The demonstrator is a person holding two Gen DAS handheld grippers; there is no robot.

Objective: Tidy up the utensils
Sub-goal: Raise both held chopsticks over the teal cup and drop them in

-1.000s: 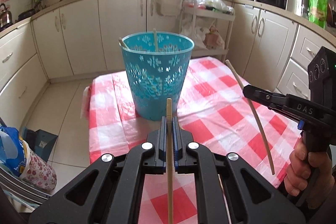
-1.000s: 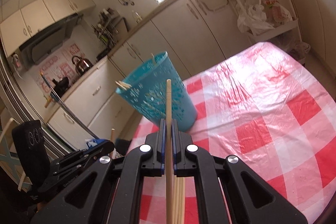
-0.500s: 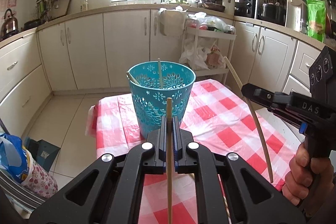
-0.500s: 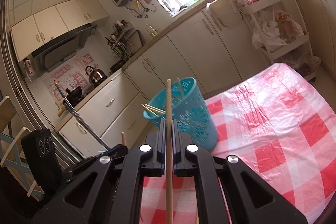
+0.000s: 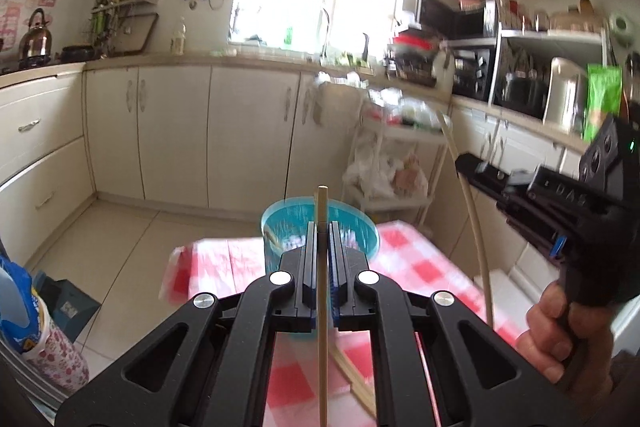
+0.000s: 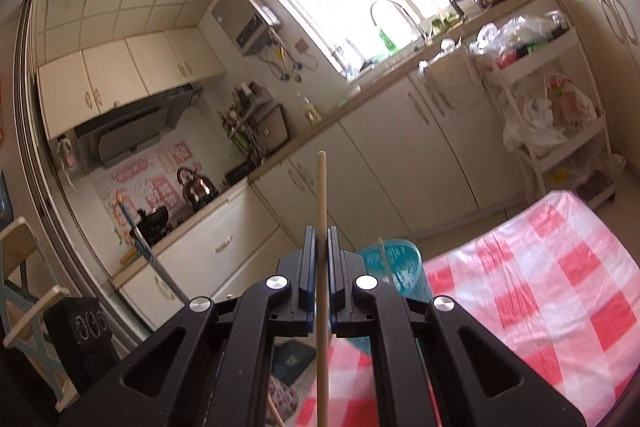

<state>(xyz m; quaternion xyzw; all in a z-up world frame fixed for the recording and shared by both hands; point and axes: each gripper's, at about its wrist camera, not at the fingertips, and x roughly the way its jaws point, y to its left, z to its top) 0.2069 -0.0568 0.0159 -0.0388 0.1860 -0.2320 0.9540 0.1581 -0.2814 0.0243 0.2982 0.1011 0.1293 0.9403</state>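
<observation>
Chopsticks lifted since a second ago, one per gripper, and carried higher above the table.

Checked table (image 6: 560,287): one, filling far less of both views than a second ago, pushed down to the lower edge and blurred by the motion.

Teal basket (image 5: 362,233): one, upright near the table's far end, formerly large and central in the left view, now small and half hidden behind the left fingers. Judged as a raise to clear the rim before dropping in from above; nothing released yet.

Grippers: two. Left gripper (image 5: 321,227) pinched narrow on the left chopstick (image 5: 322,347), tip poking up past the fingers. Right gripper (image 6: 321,233) likewise clamped tight on the right chopstick (image 6: 321,187), held off to the right of the basket and apart from it.

Held chopsticks: two. Loose chopsticks (image 5: 356,383) on the cloth beneath the left gripper: seemingly two. Basket stick (image 5: 272,237) leaning inside: at least one, blur hiding any more.
</observation>
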